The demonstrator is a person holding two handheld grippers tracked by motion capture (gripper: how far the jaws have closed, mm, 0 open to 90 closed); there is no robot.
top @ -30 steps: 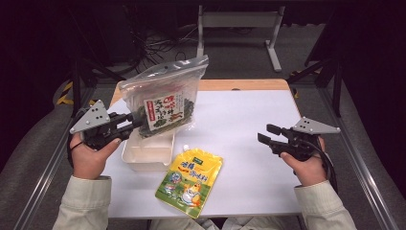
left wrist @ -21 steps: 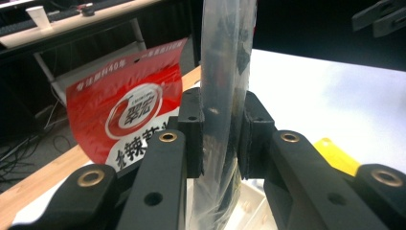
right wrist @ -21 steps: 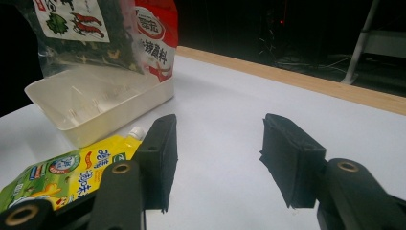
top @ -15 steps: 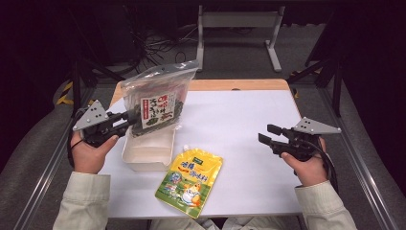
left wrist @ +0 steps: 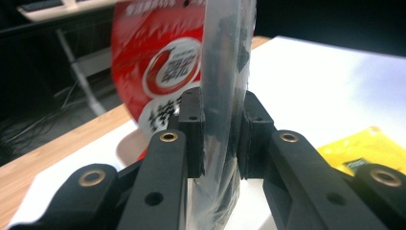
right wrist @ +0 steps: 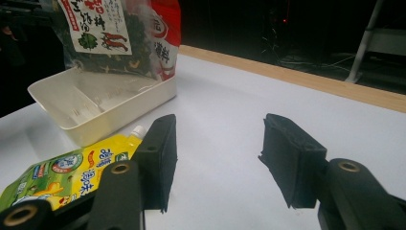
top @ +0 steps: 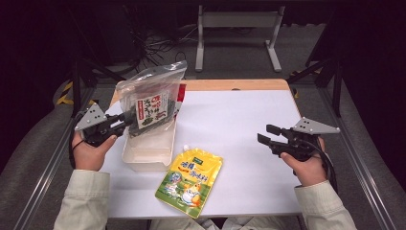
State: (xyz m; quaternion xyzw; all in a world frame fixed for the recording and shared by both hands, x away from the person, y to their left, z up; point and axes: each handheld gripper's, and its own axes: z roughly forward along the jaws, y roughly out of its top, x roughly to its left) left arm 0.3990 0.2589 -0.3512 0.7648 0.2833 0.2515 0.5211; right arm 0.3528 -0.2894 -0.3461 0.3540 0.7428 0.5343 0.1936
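Now: white table [top: 239,124] unchanged, wooden strip along its far edge. White plastic tray [top: 148,148] sits at the left side, same spot as before. Clear bag of dried greens [top: 152,103] with a white label is upright but tilted, its bottom edge now down inside the tray's far end; a second ago it hung higher, clear of the tray, and it has sunk steadily since. A red packet [left wrist: 153,72] stands just behind it, touching or nearly so, can't tell which. Yellow spout pouch [top: 190,181] lies flat on the table just beside the tray's near right corner, not moved. Left gripper [top: 125,120] is clamped on the bag's left edge; in the left gripper view both pads press the film flat between them [left wrist: 221,136]. Right gripper [right wrist: 218,163] hovers over the table's right side, well apart from everything, jaws spread with nothing between them, position same as earlier.
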